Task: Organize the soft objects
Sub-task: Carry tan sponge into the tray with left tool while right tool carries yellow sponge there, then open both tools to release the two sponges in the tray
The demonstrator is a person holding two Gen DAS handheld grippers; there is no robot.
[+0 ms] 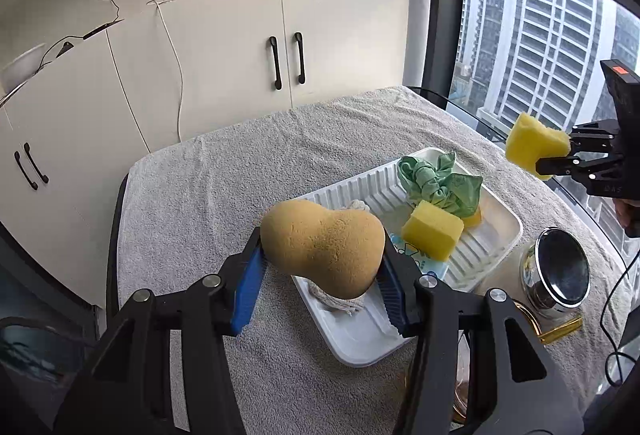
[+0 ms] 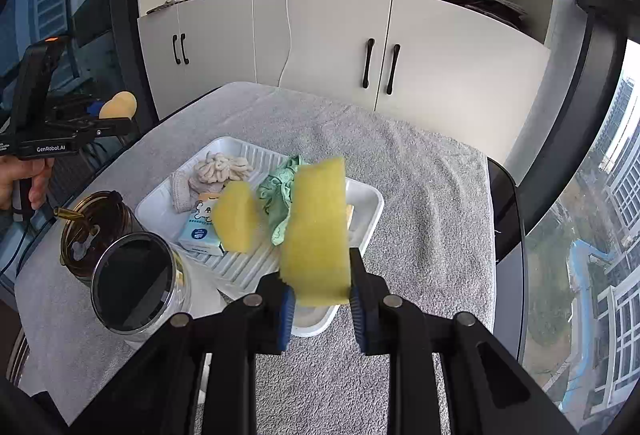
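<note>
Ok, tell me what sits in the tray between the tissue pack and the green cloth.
A yellow sponge block lies between the tissue pack and green cloth; the right wrist view shows it.

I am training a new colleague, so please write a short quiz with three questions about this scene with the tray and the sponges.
1. True or false: the left gripper holds a green cloth.
2. What does the right gripper hold?
A. yellow sponge
B. tissue pack
C. jar
3. Fill in: a second yellow sponge lies in the white ____.

Key:
1. False; it holds the tan sponge, and the green cloth lies in the tray.
2. A, the yellow sponge.
3. tray
</note>
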